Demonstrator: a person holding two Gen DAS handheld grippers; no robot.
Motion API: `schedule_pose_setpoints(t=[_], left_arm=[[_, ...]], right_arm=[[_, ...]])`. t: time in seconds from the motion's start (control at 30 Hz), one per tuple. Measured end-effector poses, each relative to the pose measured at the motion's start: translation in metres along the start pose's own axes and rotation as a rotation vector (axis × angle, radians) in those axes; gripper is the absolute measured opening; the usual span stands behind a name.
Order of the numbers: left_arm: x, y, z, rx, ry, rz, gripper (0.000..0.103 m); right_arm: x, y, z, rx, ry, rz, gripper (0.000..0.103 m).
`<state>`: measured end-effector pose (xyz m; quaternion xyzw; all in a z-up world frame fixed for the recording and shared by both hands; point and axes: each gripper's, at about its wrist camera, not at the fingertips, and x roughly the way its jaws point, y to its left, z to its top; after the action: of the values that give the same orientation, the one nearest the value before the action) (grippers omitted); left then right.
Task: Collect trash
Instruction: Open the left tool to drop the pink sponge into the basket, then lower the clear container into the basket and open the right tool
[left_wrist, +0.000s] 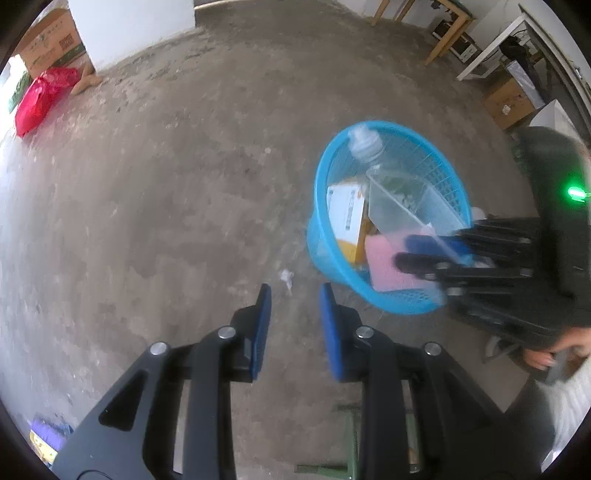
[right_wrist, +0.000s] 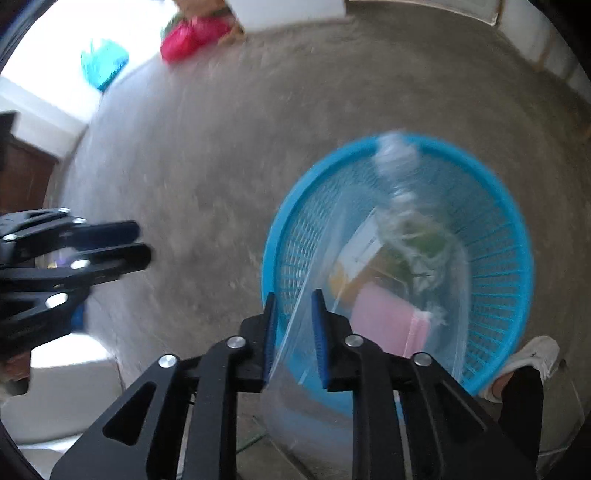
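Clear plastic – a zip bag (right_wrist: 373, 291) holding scraps – hangs over the blue basket (right_wrist: 517, 236), ready to drop among the bottle, box and pink pad there. Right gripper (right_wrist: 293, 332): jaws narrowly parted, the bag's edge loose between them. Left gripper (left_wrist: 295, 321) – narrow too, empty above the floor, near a paper scrap (left_wrist: 286, 277).

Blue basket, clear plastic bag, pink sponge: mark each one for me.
blue basket (right_wrist: 517, 236), right wrist view, right rim.
clear plastic bag (right_wrist: 295, 332), right wrist view, edge between the fingers.
pink sponge (left_wrist: 384, 266), left wrist view, flat face.
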<state>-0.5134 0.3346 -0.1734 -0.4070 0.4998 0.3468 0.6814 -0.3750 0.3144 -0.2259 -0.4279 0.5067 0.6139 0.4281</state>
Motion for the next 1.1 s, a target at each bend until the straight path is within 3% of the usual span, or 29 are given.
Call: schedule_pose_setpoints(t=[0.07, 0.1, 0.33, 0.4, 0.5, 0.6, 0.7, 0.8, 0.93, 1.03, 1.1], left_arm=[[0.003, 0.004, -0.004, -0.015, 0.020, -0.013, 0.025], [0.005, 0.003, -0.006, -0.017, 0.026, -0.018, 0.025], [0.011, -0.008, -0.009, 0.012, 0.036, -0.028, 0.026], [0.010, -0.010, -0.008, 0.019, 0.032, -0.036, 0.032], [0.009, -0.015, -0.008, 0.024, 0.025, -0.043, 0.034], [0.006, -0.018, -0.008, 0.028, 0.020, -0.047, 0.034], [0.004, -0.021, -0.009, 0.032, 0.018, -0.061, 0.035], [0.004, -0.031, -0.011, 0.048, 0.019, -0.143, 0.036], [0.006, -0.065, -0.001, 0.130, -0.041, -0.191, 0.034], [0.014, -0.089, 0.017, 0.135, -0.062, -0.209, 0.033], [0.018, -0.102, 0.025, 0.159, -0.092, -0.137, 0.032]], right_arm=[[0.029, -0.006, 0.001, 0.014, 0.092, 0.016, 0.027], [0.037, -0.007, 0.000, 0.004, 0.111, 0.021, 0.034], [0.034, -0.005, -0.005, -0.015, 0.085, 0.031, 0.042], [0.020, -0.010, -0.002, 0.028, 0.084, 0.071, 0.049], [-0.003, -0.019, 0.001, 0.042, 0.016, 0.075, 0.052], [-0.012, -0.023, 0.001, 0.033, -0.017, -0.037, 0.052], [-0.020, -0.046, -0.004, 0.112, -0.040, -0.050, 0.052], [-0.034, -0.064, -0.015, 0.225, -0.081, -0.091, 0.052], [-0.037, -0.079, -0.028, 0.274, -0.092, -0.145, 0.051], [-0.013, -0.094, -0.031, 0.337, -0.039, -0.128, 0.040], [0.002, -0.103, -0.032, 0.372, -0.008, -0.119, 0.032]])
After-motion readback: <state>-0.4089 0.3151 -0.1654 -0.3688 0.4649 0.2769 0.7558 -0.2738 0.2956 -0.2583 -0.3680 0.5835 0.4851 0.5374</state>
